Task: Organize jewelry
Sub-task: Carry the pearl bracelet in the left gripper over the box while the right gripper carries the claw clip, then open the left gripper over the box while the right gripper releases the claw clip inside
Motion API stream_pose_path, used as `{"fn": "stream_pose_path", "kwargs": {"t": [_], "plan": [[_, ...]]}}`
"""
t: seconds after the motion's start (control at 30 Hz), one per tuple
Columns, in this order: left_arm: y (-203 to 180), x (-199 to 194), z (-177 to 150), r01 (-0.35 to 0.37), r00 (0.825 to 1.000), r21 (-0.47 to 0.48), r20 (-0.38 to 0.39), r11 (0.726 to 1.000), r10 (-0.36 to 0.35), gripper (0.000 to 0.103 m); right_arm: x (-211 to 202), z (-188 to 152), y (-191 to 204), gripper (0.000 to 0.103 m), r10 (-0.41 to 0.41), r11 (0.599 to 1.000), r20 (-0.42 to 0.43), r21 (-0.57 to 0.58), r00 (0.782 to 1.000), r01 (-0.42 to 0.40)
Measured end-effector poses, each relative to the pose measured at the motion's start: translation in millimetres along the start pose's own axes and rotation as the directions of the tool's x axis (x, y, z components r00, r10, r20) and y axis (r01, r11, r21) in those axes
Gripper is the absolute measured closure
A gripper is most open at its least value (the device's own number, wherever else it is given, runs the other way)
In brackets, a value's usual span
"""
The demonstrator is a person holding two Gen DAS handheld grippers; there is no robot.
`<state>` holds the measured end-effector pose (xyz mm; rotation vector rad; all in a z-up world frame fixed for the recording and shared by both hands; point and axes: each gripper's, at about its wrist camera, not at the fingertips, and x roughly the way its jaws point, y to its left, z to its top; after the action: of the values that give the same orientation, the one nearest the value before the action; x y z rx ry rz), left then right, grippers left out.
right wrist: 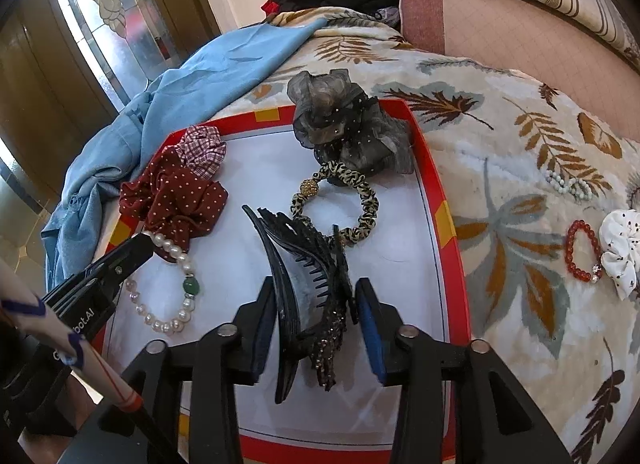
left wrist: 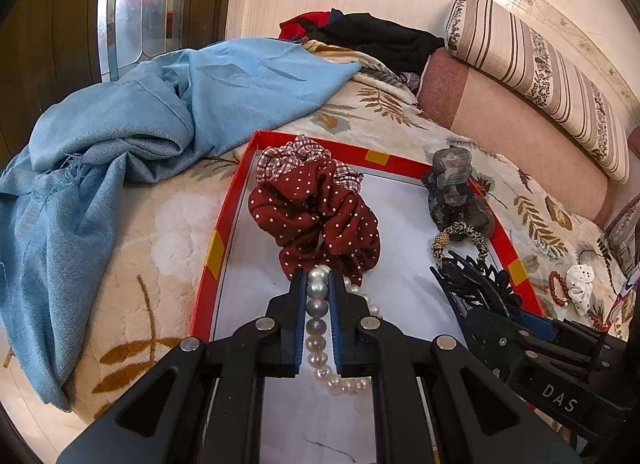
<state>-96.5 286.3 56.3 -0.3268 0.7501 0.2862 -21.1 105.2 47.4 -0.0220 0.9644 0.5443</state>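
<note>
1. We log a red-rimmed tray (right wrist: 444, 219) with a white floor, lying on a bed (right wrist: 500, 167) under a leaf-patterned blanket.
2. Left gripper (left wrist: 318, 284): its fingers (left wrist: 297, 316) are pressed almost together on a pearl bracelet (left wrist: 316, 304); the strand runs between the pads, and its loop lies on the tray floor with a green bead (right wrist: 191, 286) on the near side.
3. Right gripper (right wrist: 316, 320): its fingers (right wrist: 370, 324) stand partly apart on either side of a black hair claw (right wrist: 296, 284); neither pad presses on it, and the claw rests on the tray floor.
4. Just beyond the pearls we note a dark red dotted scrunchie (left wrist: 316, 219); a checked scrunchie (left wrist: 288, 155) touches it at the tray's far corner.
5. At the far right rim sits a grey gauze bow (right wrist: 344, 123); a leopard-print hair tie (right wrist: 356, 199) with a gold bead lies against it, and the claw's tip overlaps the tie.
6. Outside the tray, on the blanket: a red bead bracelet (right wrist: 578, 248) touching a white dotted scrunchie (right wrist: 620, 252); a pale bead bracelet (right wrist: 568, 183) farther back.
7. A blue cloth (left wrist: 120, 135) lies crumpled left of the tray.
</note>
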Motion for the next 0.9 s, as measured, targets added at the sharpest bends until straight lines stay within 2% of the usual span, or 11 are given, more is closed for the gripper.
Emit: {"fn": "stream_pose_path", "kwargs": {"t": [0.17, 0.3, 0.67, 0.9], "plan": [[-2, -7, 0, -0.004, 1.000, 0.003, 0.018, 1.000, 0.004, 0.084, -6, 0, 3, 0.054, 0.006, 1.000, 0.011, -0.008, 1.000, -0.006], [-4, -14, 1, -0.008, 0.999, 0.006, 0.034, 1.000, 0.008, 0.071, -13, -2, 5, 0.052, 0.012, 1.000, 0.020, -0.010, 1.000, -0.011], [-12, -38, 5, -0.002, 0.997, 0.007, 0.077, 1.000, 0.001, 0.069, -51, -6, -2, 0.052, 0.038, 0.999, 0.079, 0.032, 0.996, -0.040], [-30, -61, 6, 0.005, 0.993, 0.038, 0.116, 0.999, -0.009, 0.066, -80, -15, -25, 0.052, 0.041, 0.994, 0.124, 0.091, 0.991, -0.053]]}}
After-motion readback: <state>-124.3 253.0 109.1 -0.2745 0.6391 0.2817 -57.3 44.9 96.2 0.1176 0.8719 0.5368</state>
